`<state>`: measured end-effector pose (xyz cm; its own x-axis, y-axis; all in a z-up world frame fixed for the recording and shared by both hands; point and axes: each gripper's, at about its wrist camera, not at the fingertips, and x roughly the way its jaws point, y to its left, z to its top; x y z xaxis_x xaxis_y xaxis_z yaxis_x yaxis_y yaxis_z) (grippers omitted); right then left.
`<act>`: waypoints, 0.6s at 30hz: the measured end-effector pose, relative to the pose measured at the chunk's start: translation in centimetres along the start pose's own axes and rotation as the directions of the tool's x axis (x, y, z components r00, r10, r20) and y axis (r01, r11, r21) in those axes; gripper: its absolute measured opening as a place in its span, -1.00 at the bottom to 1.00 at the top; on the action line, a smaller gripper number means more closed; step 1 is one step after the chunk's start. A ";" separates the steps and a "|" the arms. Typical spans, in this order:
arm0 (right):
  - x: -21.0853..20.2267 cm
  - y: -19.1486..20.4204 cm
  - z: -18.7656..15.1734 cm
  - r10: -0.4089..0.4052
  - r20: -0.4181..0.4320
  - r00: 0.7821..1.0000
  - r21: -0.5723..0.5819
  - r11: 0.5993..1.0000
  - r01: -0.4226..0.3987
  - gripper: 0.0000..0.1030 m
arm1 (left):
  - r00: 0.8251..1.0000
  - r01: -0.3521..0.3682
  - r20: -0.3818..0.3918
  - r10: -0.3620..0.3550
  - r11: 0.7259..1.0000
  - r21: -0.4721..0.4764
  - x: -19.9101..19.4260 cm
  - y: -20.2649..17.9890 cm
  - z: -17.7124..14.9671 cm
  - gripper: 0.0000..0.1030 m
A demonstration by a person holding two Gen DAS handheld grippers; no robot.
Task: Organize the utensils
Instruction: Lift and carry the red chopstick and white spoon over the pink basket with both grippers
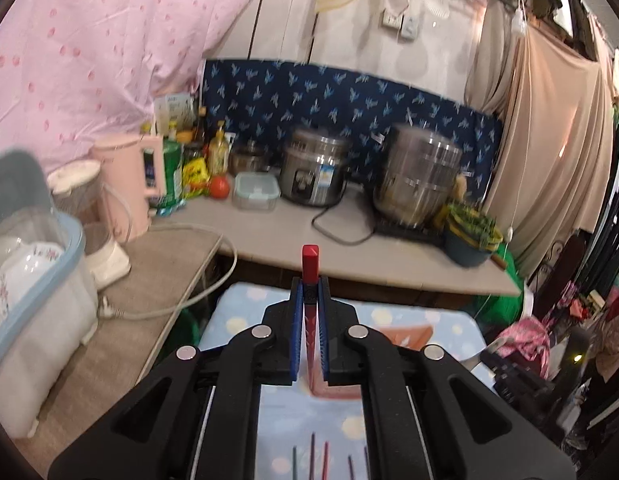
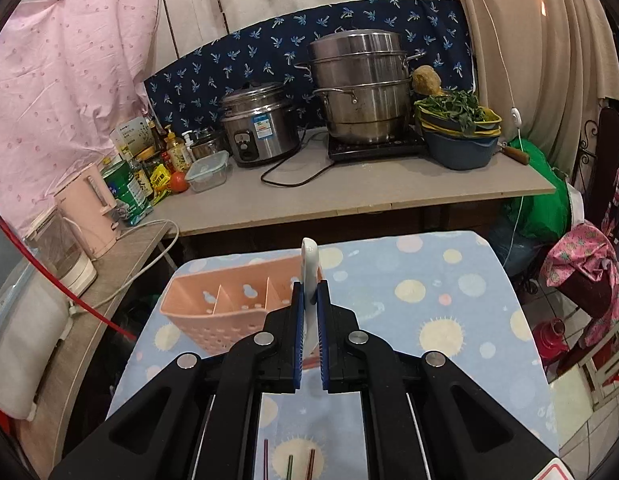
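My left gripper (image 1: pixel 309 285) is shut on a thin red chopstick (image 1: pixel 310 258), whose square end sticks up past the fingertips. Under it lies the dotted blue cloth (image 1: pixel 245 320) with a corner of the pink basket (image 1: pixel 413 334). My right gripper (image 2: pixel 309 288) is shut on a white utensil handle (image 2: pixel 310 260) and hangs just right of the pink divided basket (image 2: pixel 225 308), whose compartments look empty. The red chopstick (image 2: pixel 57 280) also slants across the left of the right wrist view. Several loose chopsticks (image 2: pixel 290 465) lie on the cloth near the bottom edge, also seen as chopsticks (image 1: pixel 313 456).
Behind the cloth-covered table runs a grey counter (image 2: pixel 349 200) with a rice cooker (image 2: pixel 257 128), a tall steel steamer (image 2: pixel 361 88), bowls of greens (image 2: pixel 457 128), bottles and a lidded container (image 2: pixel 207 172). A pink kettle (image 2: pixel 89 208) and a dish box (image 1: pixel 25 264) stand left.
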<state>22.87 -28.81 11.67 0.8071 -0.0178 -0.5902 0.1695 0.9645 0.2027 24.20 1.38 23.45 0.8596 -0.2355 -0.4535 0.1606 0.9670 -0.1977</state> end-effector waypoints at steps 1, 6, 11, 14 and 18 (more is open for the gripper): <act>0.6 0.0 0.6 -0.001 0.003 1.000 0.001 1.000 0.001 -0.88 | 1.000 0.005 0.012 -0.005 1.000 -0.002 0.2 -0.2 0.7 -0.87; 3.4 0.4 2.4 -0.005 -0.007 1.000 -0.013 1.000 0.005 -0.88 | 0.998 0.042 0.042 -0.041 0.999 -0.011 2.6 -1.3 2.6 -0.87; 6.3 0.4 2.5 -0.012 -0.037 0.999 -0.021 1.000 0.011 -0.88 | 0.999 0.049 -0.008 -0.049 0.999 -0.001 6.3 -2.5 1.9 -0.87; 7.8 0.5 2.1 -0.017 -0.060 0.998 -0.028 0.999 0.015 -0.88 | 0.997 0.049 -0.053 -0.049 0.999 -0.001 8.4 -2.8 0.9 -0.87; 9.5 0.3 1.6 -0.015 -0.086 0.996 -0.027 1.000 0.013 -0.87 | 0.995 0.043 -0.095 -0.043 0.999 0.005 10.4 -2.9 -0.6 -0.87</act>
<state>31.46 -29.08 7.39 0.7528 -0.0094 -0.6582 0.1645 0.9709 0.1743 32.36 -3.92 18.84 0.8022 -0.2846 -0.5249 0.2002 0.9564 -0.2126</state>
